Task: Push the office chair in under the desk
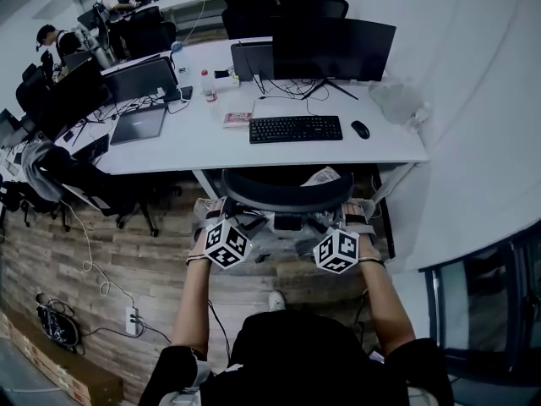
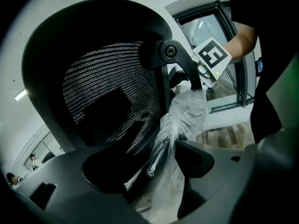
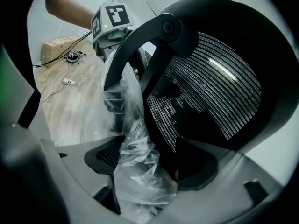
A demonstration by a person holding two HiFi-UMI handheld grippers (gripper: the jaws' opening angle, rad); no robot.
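At the middle of the head view, a black office chair (image 1: 287,194) stands at the near edge of a white surface (image 1: 194,142). The curved top rim of its back lies just below the keyboard (image 1: 296,128) and mouse (image 1: 361,129), with a dark monitor (image 1: 334,49) beyond them. The seat cannot be seen from above.

A person stands behind the chair on the wood-plank floor (image 1: 127,252), both forearms reaching up the frame to the chair's two sides.

Seen close, the chair has a black mesh back (image 2: 107,92) stretched in a smooth black frame. A curved black strut crosses the back and ends in a round pivot (image 2: 169,51). Crumpled clear plastic wrap (image 2: 187,111) still covers the chair's arms.

The left gripper (image 2: 156,171) has its jaws wide but pinching one wrapped arm of the chair, and the plastic fills the gap between them. The right gripper (image 3: 145,167) does the same on the other arm — bunched plastic is pressed between its ribbed pad and the opposite jaw. Each gripper view shows the other gripper's marker cube beyond the chair back.
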